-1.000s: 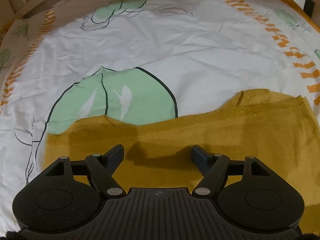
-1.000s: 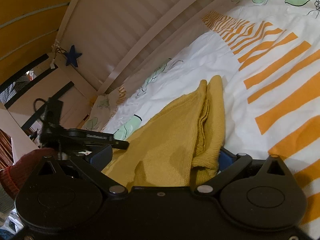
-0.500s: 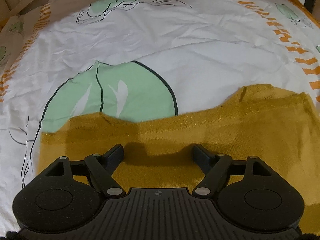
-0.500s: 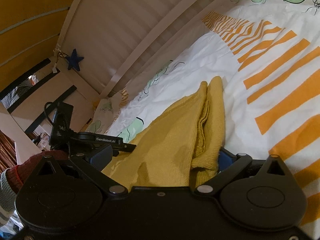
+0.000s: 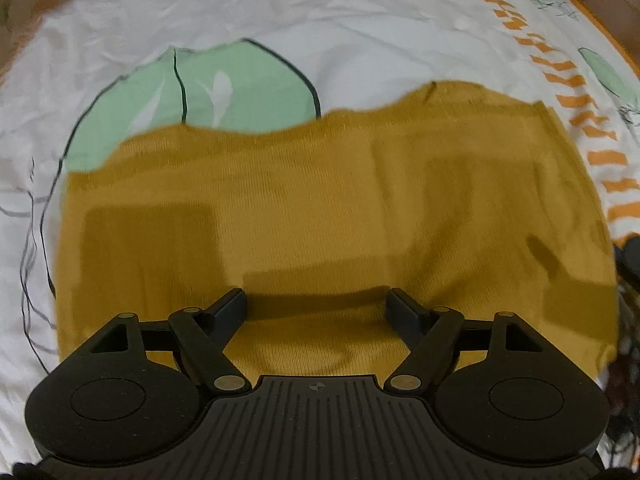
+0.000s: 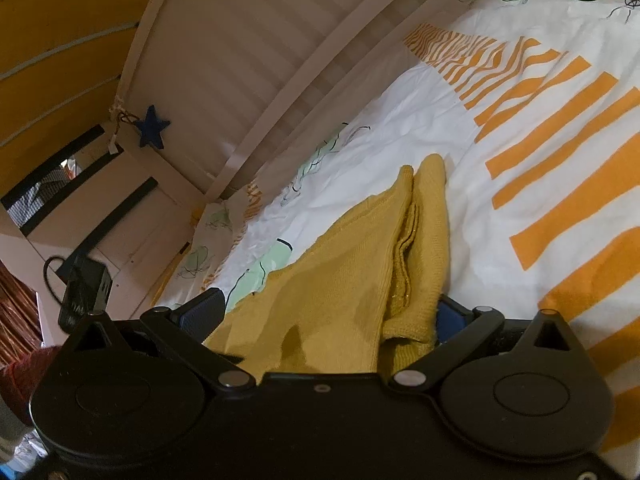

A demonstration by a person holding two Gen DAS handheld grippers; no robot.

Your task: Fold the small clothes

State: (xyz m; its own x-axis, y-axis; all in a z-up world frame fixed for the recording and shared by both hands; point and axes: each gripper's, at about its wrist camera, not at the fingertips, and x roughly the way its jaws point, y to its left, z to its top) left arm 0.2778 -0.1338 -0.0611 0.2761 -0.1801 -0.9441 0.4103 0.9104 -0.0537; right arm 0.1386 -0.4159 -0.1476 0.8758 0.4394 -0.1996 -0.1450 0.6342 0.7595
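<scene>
A mustard-yellow knit garment (image 5: 340,208) lies folded flat on the printed bedsheet (image 5: 360,40). My left gripper (image 5: 318,308) hovers over its near part, open and empty, fingers wide apart. In the right wrist view the same garment (image 6: 340,280) runs away from me, with a layered folded edge on its right side. My right gripper (image 6: 324,316) is open, and the garment's near end lies between its wide-apart fingers. The right finger (image 6: 450,314) sits against the folded edge; the left finger (image 6: 202,310) is beside the cloth.
The sheet is white with green leaf prints (image 5: 208,92) and orange stripes (image 6: 560,160). A slatted white bed rail (image 6: 280,60) runs along the far side, with a blue star (image 6: 151,126) hanging on it. A black device (image 6: 82,288) with a cable is at left.
My left gripper has pulled back and up, so more of the garment shows beyond its fingers. The right gripper stays in place; the left gripper has left its view.
</scene>
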